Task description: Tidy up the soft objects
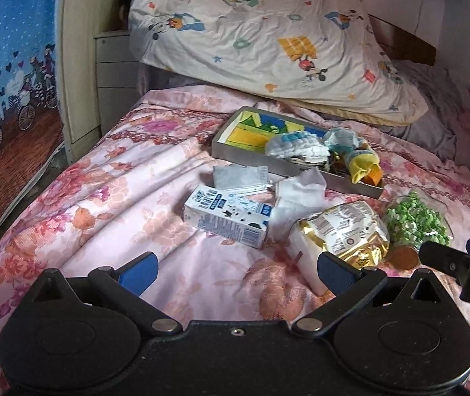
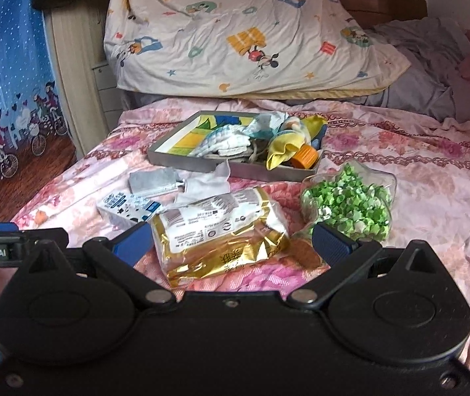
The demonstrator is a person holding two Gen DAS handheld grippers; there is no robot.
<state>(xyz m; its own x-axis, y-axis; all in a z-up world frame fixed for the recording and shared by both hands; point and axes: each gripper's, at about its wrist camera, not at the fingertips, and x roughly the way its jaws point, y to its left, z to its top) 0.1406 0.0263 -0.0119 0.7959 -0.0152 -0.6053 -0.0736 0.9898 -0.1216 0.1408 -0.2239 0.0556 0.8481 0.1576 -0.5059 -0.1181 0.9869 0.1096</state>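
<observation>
On the pink floral bed lies a grey tray (image 1: 244,156) holding a white-and-blue cloth (image 1: 296,145), a yellow cloth (image 1: 362,163) and an orange cap (image 2: 306,158). In front of the tray lie a silver pouch (image 1: 238,178), a white tissue (image 1: 297,194), a milk carton (image 1: 225,217) and a gold-and-white packet (image 1: 340,231). My left gripper (image 1: 238,270) is open over bare sheet, just short of the carton. My right gripper (image 2: 231,244) is open, with the gold-and-white packet (image 2: 221,231) lying between its fingers; I cannot tell whether they touch it.
A clear jar of green paper stars (image 2: 350,204) with a cork lid (image 2: 306,254) lies right of the packet. A cartoon-print quilt (image 2: 235,33) is heaped at the bed's head, with grey bedding (image 2: 433,76) beside it. A bedside cabinet (image 1: 116,62) and blue curtain (image 1: 10,49) stand left.
</observation>
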